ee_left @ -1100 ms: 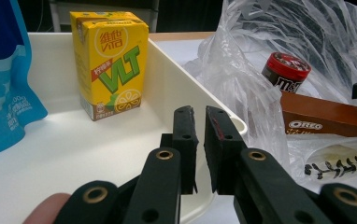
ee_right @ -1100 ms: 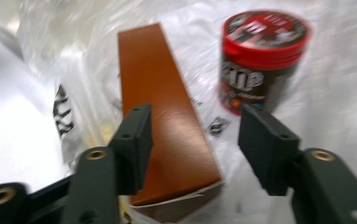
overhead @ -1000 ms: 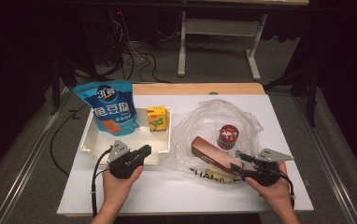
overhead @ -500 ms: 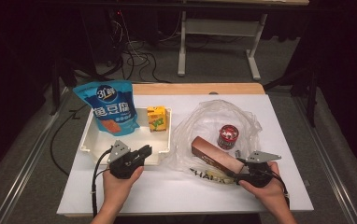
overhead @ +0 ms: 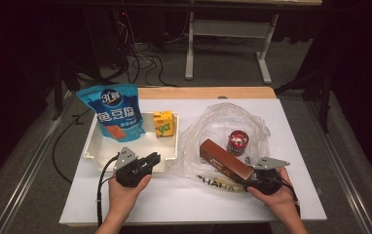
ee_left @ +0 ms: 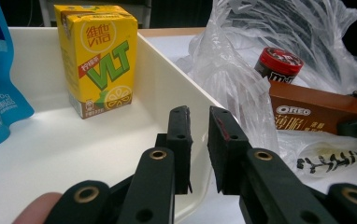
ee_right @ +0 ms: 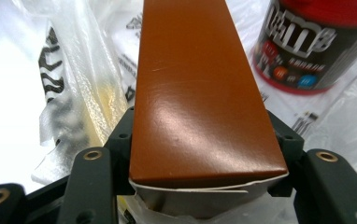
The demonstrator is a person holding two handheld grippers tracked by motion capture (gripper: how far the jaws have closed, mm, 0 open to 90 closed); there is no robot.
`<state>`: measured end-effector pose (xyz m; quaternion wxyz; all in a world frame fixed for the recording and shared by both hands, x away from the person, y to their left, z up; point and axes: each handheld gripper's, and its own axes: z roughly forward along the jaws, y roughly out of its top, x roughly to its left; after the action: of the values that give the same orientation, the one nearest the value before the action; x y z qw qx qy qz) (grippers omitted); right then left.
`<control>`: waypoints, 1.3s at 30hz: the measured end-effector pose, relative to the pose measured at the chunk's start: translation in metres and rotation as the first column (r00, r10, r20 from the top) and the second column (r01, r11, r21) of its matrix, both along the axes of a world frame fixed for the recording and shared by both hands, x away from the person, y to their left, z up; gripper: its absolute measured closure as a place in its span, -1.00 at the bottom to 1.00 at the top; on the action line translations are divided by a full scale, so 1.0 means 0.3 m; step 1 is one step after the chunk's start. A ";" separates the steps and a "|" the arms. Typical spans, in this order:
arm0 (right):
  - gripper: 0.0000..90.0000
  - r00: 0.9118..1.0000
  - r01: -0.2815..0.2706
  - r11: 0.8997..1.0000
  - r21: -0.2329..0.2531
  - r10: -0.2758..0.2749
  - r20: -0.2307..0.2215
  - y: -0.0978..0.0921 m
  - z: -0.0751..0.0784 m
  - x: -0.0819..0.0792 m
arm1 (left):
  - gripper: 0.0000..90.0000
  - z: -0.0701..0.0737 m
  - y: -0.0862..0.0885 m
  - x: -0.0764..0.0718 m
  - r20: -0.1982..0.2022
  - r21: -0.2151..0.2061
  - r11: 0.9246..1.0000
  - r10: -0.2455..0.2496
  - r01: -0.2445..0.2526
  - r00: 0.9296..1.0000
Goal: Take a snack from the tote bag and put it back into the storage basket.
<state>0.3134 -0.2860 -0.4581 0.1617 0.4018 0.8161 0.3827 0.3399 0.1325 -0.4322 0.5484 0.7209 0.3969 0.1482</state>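
— Where is the box sitting, and what am I gripping it with?

— I'm holding the brown Oreo box [overhead: 224,165] by its near end in the right gripper [overhead: 252,181]; the jaws are pressing on its two long sides, closed to the box's width. It's lying on the clear plastic bag [overhead: 223,122], right of the white tray [overhead: 92,146], with the red-lidded candy jar [overhead: 236,142] just beyond it.

— How am I expecting it to handle?

— Light, I'm guessing, and stiff enough (thin cardboard, so it could dent under a hard squeeze). The glossy faces may be slipping a little, and gripped at one end it may sag. The bag underneath is soft and could be dragging along.

— And the left gripper [ee_left: 199,135]?

— It's hovering at the tray's near rim, jaws nearly together, gripping nothing.
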 end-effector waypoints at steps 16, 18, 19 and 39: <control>0.00 0.988 0.048 0.996 0.077 -0.058 0.143 -0.012 0.128 -0.025 | 0.67 -0.004 -0.010 0.000 -0.004 -0.003 0.999 -0.037 0.037 0.999; 0.00 0.987 0.040 0.996 0.085 -0.053 0.149 -0.006 0.143 -0.028 | 0.65 -0.004 -0.012 0.000 -0.004 -0.005 0.999 -0.045 0.045 0.999; 0.00 0.987 0.036 0.995 0.088 -0.049 0.150 -0.004 0.147 -0.029 | 0.63 -0.004 -0.012 0.000 -0.004 -0.005 0.999 -0.045 0.045 0.999; 0.01 0.979 -0.116 0.989 0.088 0.099 0.176 0.092 0.216 -0.080 | 0.07 0.019 -0.029 -0.006 0.042 -0.013 0.988 -0.156 0.157 0.987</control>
<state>0.2894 -0.2584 -0.3934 0.1905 0.3301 0.8000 0.4634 0.3381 0.1238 -0.4267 0.5722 0.7421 0.3292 0.1162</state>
